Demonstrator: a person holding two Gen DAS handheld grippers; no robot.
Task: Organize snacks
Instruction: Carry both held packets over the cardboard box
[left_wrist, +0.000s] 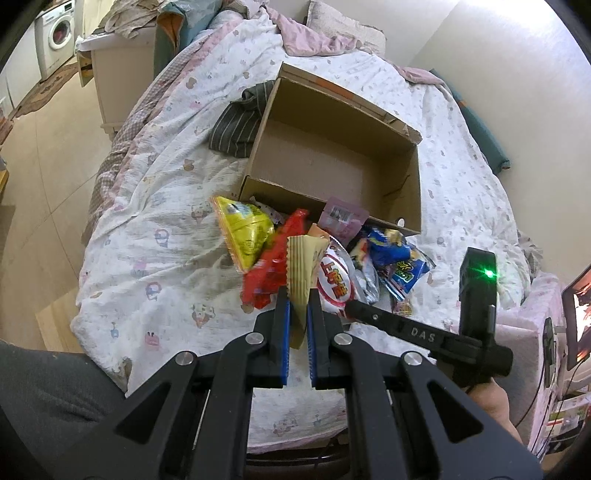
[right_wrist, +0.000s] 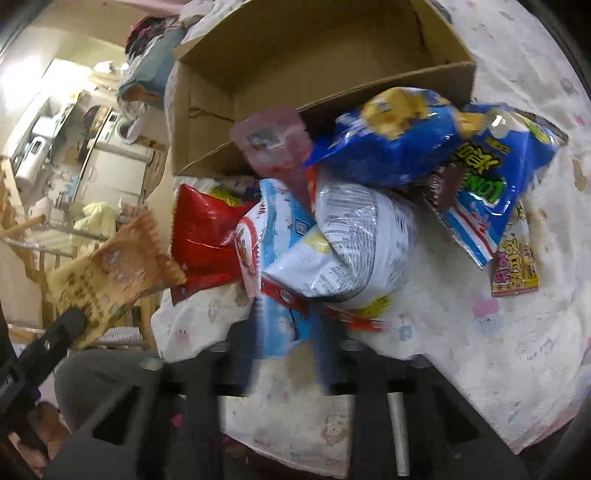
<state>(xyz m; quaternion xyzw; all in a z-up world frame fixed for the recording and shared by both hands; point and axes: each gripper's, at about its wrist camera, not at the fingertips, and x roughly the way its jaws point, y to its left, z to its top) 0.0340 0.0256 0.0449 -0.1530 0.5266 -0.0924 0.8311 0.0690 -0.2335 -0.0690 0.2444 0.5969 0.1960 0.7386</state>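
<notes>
My left gripper is shut on a beige snack packet with serrated edges, held a little above the snack pile; the same packet shows at the left of the right wrist view. An open cardboard box lies behind the pile, with only a pink pouch leaning over its near wall. The pile holds yellow, red, white and blue packets. My right gripper, blurred, is narrowly closed around the lower end of the white and blue packet.
Everything lies on a bed with a patterned white sheet. A striped dark cloth sits left of the box. The bed's edge and floor are at the left, a lit screen at the right. A person's leg is at the lower left.
</notes>
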